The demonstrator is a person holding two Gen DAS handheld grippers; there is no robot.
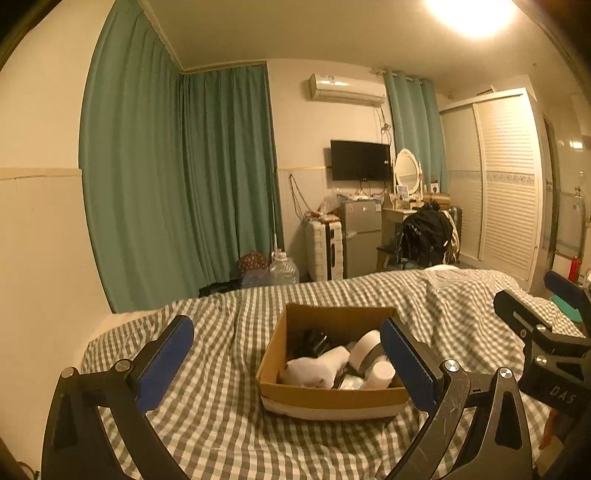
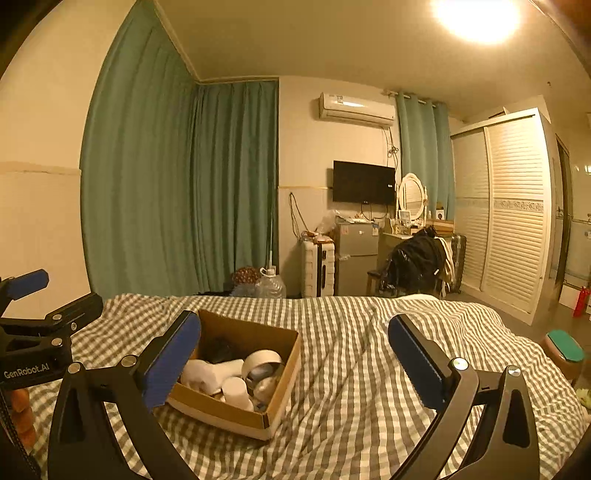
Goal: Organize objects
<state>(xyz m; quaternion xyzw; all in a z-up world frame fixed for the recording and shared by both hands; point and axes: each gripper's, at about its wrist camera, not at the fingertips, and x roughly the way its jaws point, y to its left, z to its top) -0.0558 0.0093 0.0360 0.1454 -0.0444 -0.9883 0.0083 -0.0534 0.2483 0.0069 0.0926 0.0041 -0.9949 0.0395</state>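
Box (image 1: 328, 398) lies between spread left fingers (image 1: 166, 362).

Warm, dim-ish yellow cast is tinting both views; a ceiling lamp (image 1: 472, 14) is blowing out to white glare at top right, w/ a halo spreading over the ceiling; the curtains (image 1: 177, 177) are staying darker than the walls; fisheye is bending walls and the wardrobe (image 1: 506, 181) hard toward the edges; black vignette is cutting the corners; the box (image 1: 332, 395) is casting a soft shadow on the bedsheet (image 1: 221, 424); far items are looking soft and noisy; the near blue pads (image 2: 173, 362) are reading fairly sharp.
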